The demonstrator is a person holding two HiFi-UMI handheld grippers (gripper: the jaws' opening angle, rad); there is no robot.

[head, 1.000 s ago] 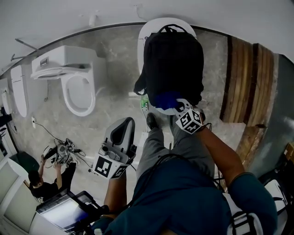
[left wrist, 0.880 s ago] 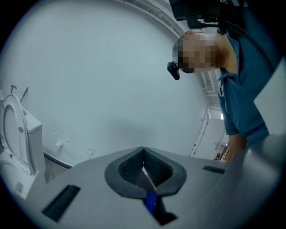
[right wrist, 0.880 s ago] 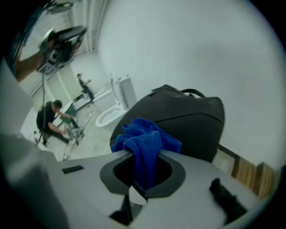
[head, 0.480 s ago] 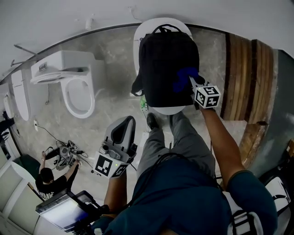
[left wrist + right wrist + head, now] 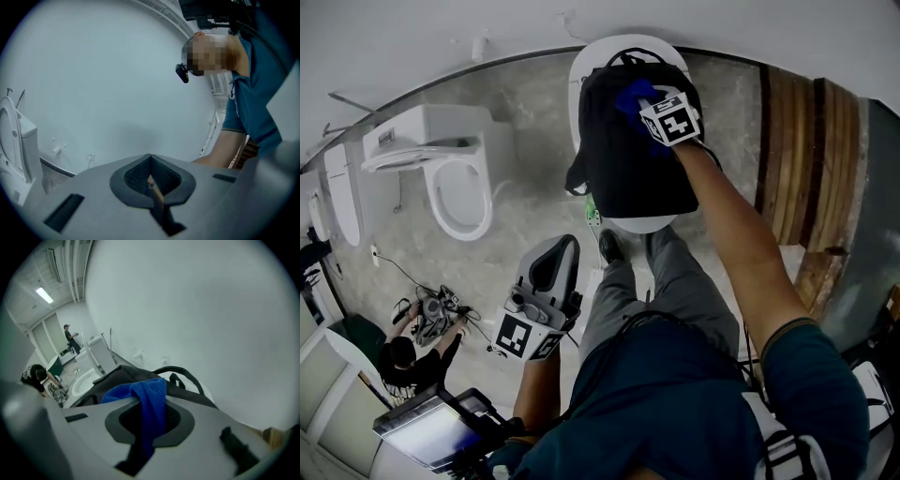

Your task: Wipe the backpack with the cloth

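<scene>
You wear a teal short-sleeved shirt (image 5: 675,412), grey trousers (image 5: 680,281) and a dark shoe (image 5: 609,247); your grey left gripper (image 5: 563,246) and right gripper (image 5: 639,96) carry black-and-white marker cubes (image 5: 672,117).

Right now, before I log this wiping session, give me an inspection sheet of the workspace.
Surface: white toilet lid, carrying the backpack.
Job's things: black backpack; blue cloth on its top end.
Clutter: small green item beside the toilet lid, unidentifiable.
Grippers: right gripper, fingers shut on the cloth; left gripper shut, empty, held low.
Cables: cord on the floor at left.
Surroundings: second toilet, open; wooden planks; crouching person.
</scene>
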